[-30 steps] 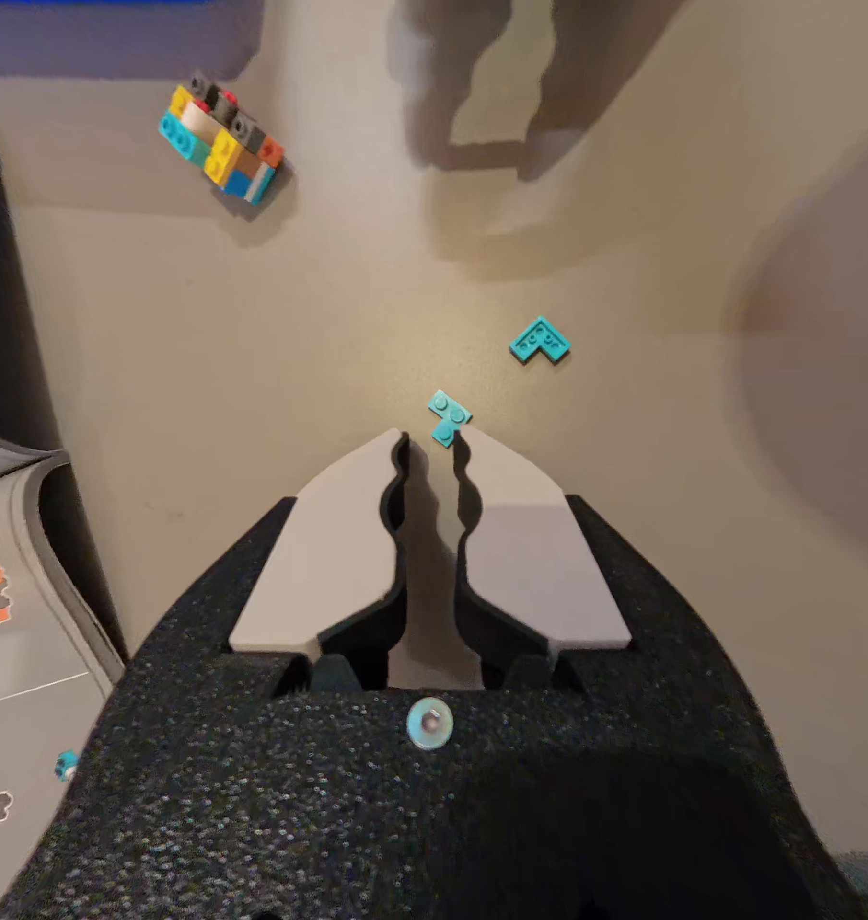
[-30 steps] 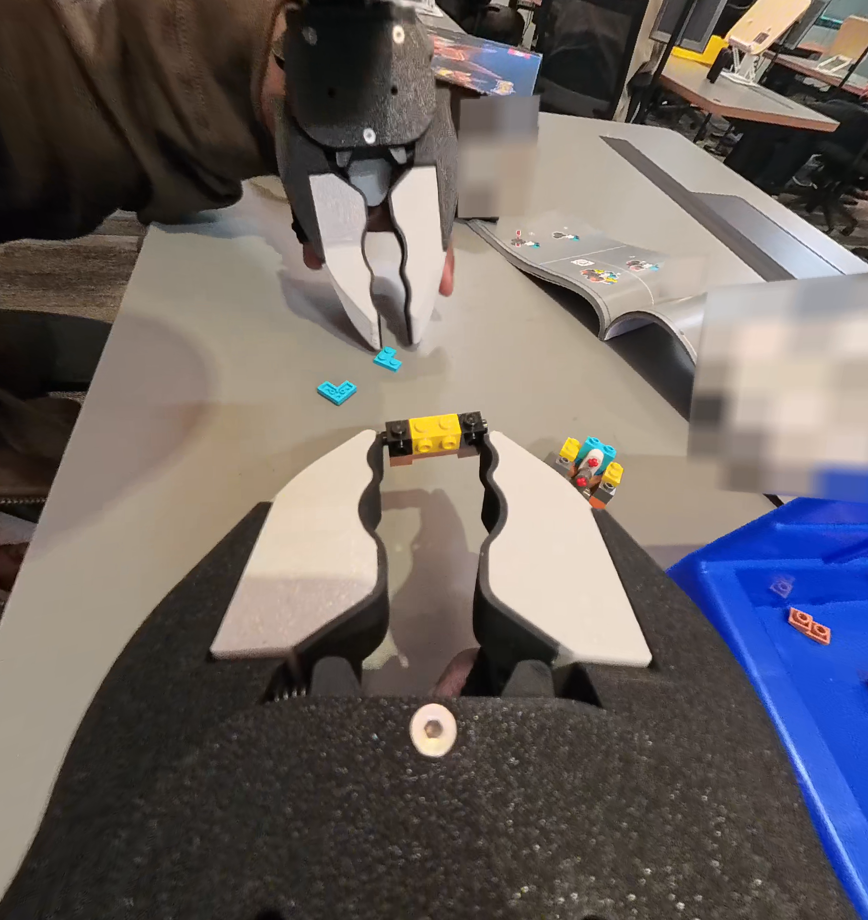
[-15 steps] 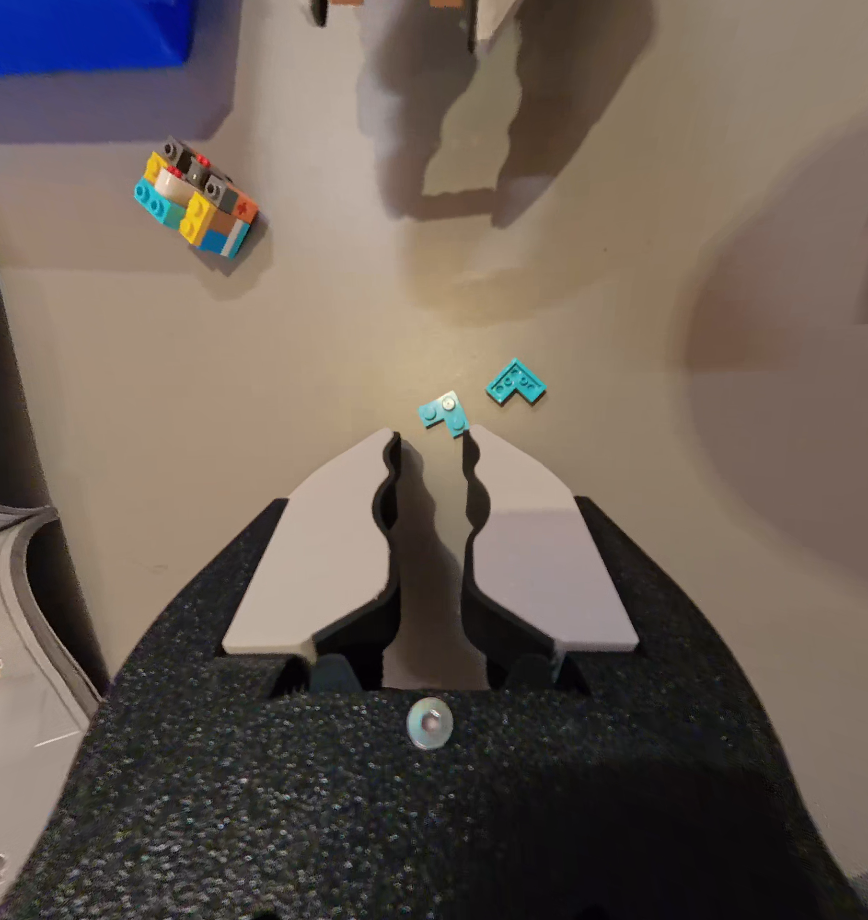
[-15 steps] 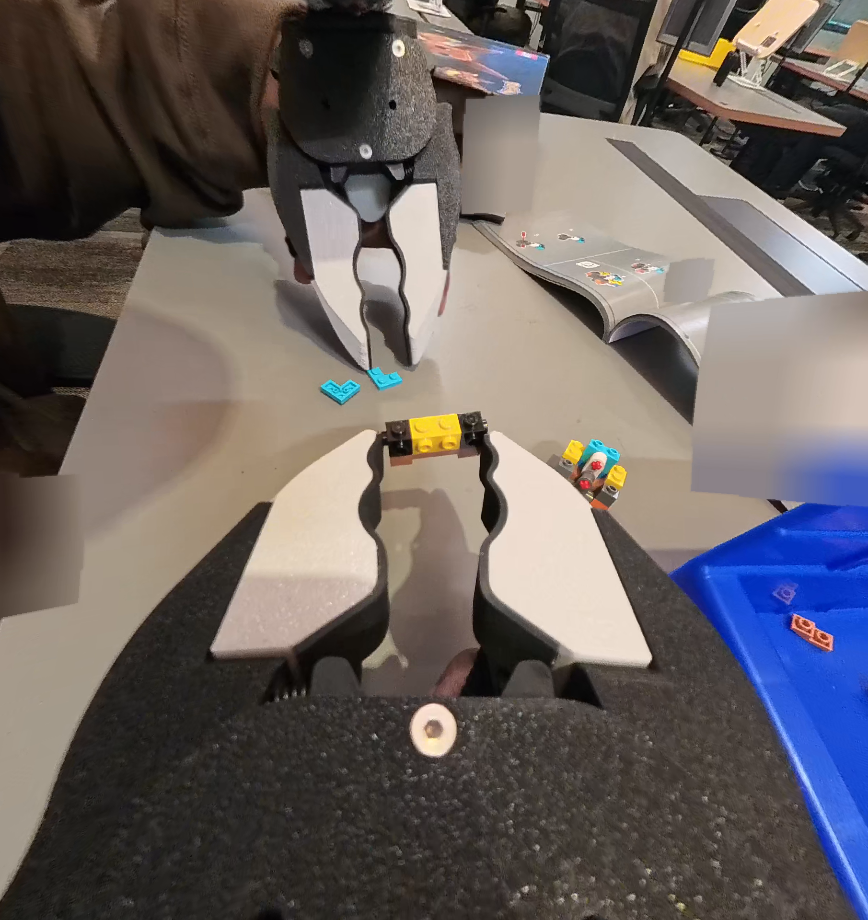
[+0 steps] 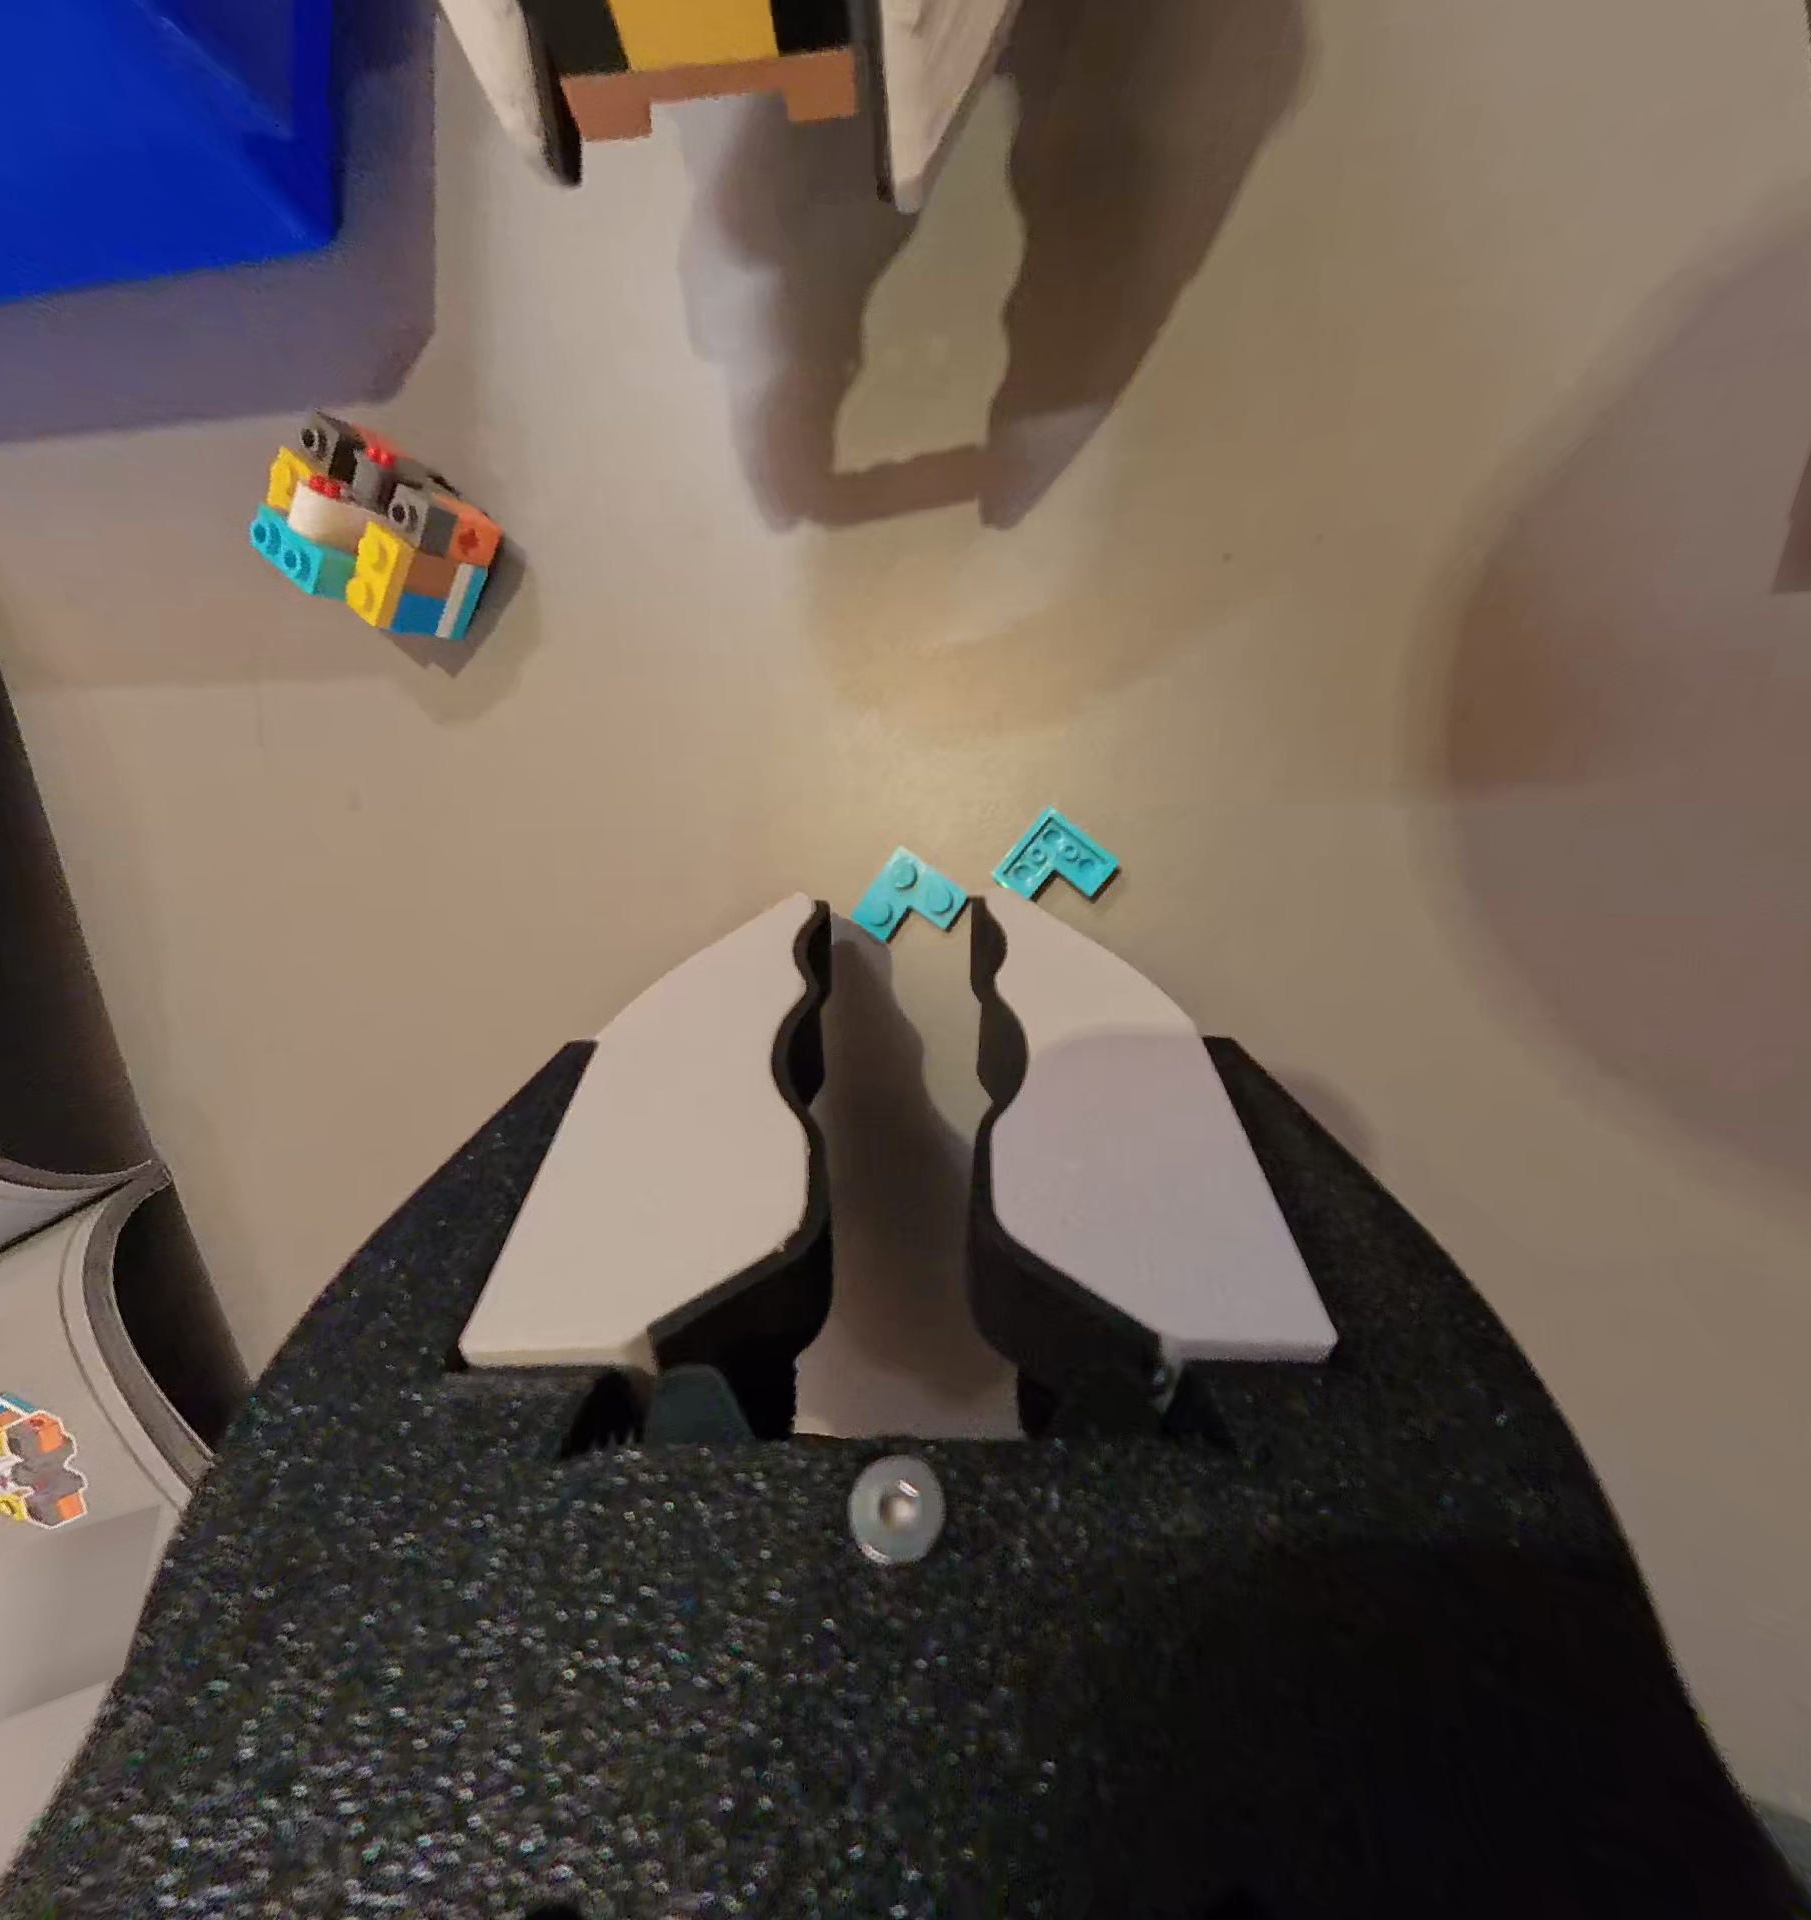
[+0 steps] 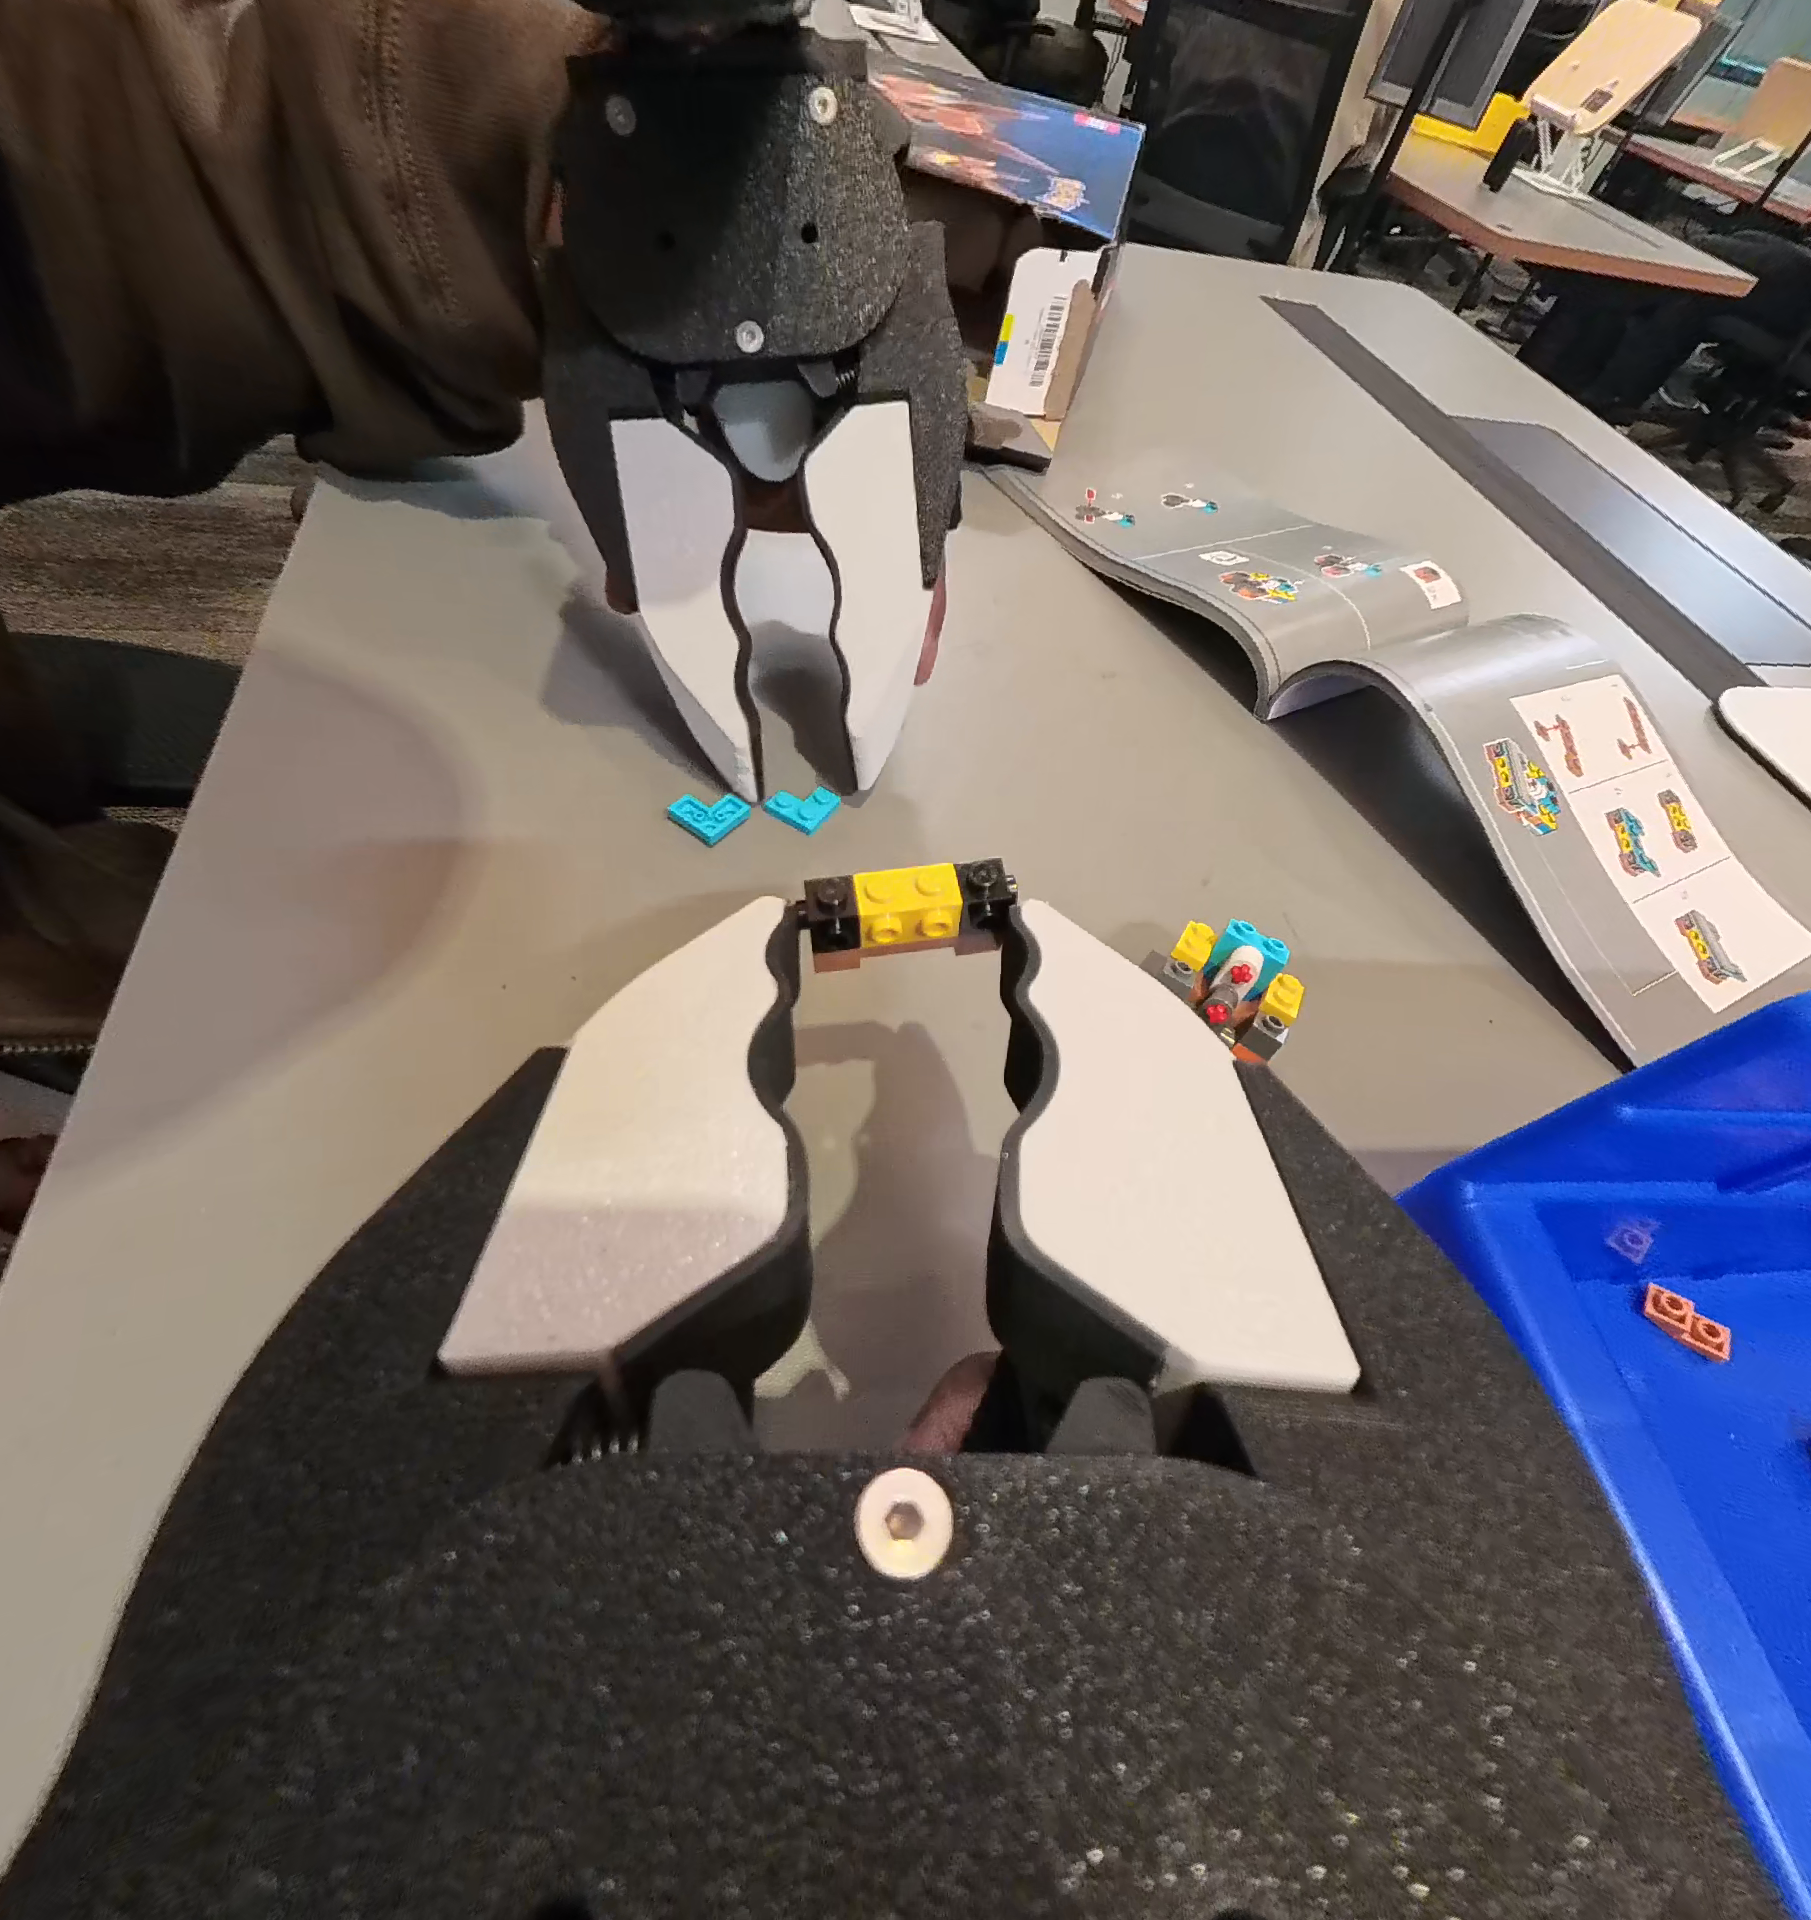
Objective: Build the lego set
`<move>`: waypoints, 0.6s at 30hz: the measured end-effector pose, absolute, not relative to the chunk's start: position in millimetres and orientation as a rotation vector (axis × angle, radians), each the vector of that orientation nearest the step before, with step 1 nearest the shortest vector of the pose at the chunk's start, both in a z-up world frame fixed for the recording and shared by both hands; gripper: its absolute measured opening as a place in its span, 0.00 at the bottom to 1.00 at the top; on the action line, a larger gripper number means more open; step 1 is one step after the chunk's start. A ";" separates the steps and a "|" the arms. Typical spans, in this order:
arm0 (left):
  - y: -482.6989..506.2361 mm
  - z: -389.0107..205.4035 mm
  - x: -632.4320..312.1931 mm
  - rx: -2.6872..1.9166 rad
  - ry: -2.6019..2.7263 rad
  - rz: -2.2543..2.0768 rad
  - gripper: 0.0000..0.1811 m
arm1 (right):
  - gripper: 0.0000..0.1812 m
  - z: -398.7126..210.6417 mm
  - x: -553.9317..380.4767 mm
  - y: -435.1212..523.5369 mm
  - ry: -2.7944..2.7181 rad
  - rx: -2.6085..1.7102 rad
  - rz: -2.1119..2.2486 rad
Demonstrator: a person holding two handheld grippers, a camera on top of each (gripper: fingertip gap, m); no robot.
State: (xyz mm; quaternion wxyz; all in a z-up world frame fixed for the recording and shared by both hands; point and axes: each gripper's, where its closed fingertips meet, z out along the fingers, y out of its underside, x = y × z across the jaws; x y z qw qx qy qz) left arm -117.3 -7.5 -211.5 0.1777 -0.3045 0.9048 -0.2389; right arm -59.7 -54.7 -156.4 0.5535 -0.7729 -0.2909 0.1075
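My left gripper point(image 5: 896, 920) is open a little, tips down at the grey table. A teal L-shaped plate point(image 5: 911, 896) lies flat just at its fingertips, not gripped. A second teal L plate point(image 5: 1057, 857) lies close to its right. In the right wrist view the left gripper point(image 6: 802, 779) stands over both plates, the near one point(image 6: 802, 808) and the other point(image 6: 709, 818). My right gripper point(image 6: 906, 935) is shut on a yellow, black and brown brick assembly point(image 6: 906, 904), held above the table. That assembly also shows at the top of the left wrist view point(image 5: 703, 62).
A small multi-colour build point(image 5: 376, 540) sits on the table, also in the right wrist view point(image 6: 1233, 982). A blue bin point(image 6: 1711, 1455) with loose brown pieces is at the right. An open instruction booklet point(image 6: 1400, 623) and a box point(image 6: 1046, 332) lie farther back.
The near teal plate has turned and slid closer to the second plate. My left gripper's jaws have opened slightly wider. The right gripper with its assembly has come into the top of the left wrist view.
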 end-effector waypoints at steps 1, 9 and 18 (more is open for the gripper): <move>-8.0 -211.0 -117.0 -0.859 2.559 -0.680 0.14 | 0.20 -156.4 -59.8 -54.8 -0.687 -1.827 0.254; 2.8 -204.5 -110.9 -0.839 2.505 -0.728 0.14 | 0.20 -156.6 -59.9 -54.7 -0.688 -1.828 0.253; -3.3 -206.1 -112.7 -0.674 2.595 -0.823 0.14 | 0.20 -156.6 -60.3 -54.9 -0.691 -1.827 0.255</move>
